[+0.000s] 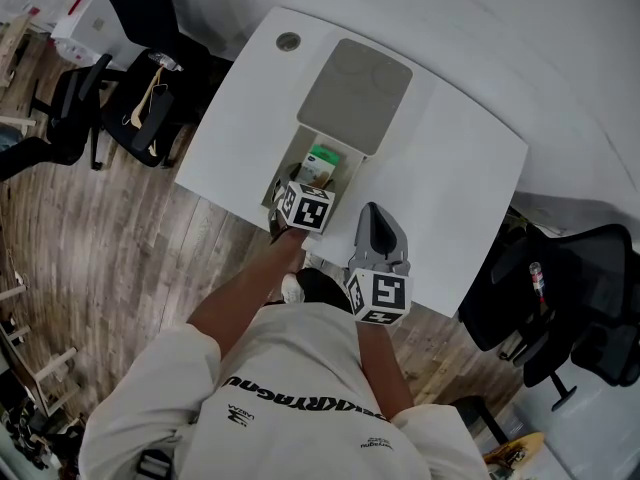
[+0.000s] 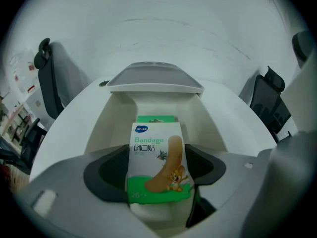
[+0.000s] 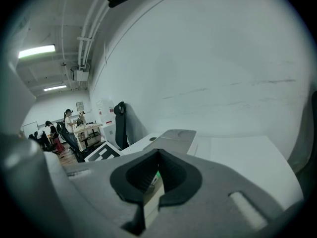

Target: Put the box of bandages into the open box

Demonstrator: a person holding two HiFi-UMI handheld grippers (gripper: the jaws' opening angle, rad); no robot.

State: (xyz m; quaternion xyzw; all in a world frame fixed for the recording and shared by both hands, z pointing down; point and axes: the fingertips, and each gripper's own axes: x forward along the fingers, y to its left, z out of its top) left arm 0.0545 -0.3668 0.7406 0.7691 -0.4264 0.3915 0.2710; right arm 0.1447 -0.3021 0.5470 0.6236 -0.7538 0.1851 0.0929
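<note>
The box of bandages point(image 2: 158, 162), white and green with a cartoon plaster on it, stands upright between the pads of my left gripper point(image 2: 157, 168), which is shut on its two sides. It hangs over the front end of the open box point(image 2: 106, 128), a white tray whose grey lid point(image 2: 153, 81) is folded back. From the head view, the bandage box point(image 1: 321, 164) sits inside the outline of the open box point(image 1: 290, 163), with my left gripper point(image 1: 308, 183) just behind it. My right gripper point(image 1: 378, 230) is shut and empty, to the right of the open box and above the table.
The white table point(image 1: 450, 168) has a round cable grommet point(image 1: 288, 40) at its far left corner. Black office chairs point(image 1: 150, 108) stand to the left, and more chairs point(image 1: 580, 298) at the right. The open box's grey lid point(image 1: 355, 93) lies flat behind it.
</note>
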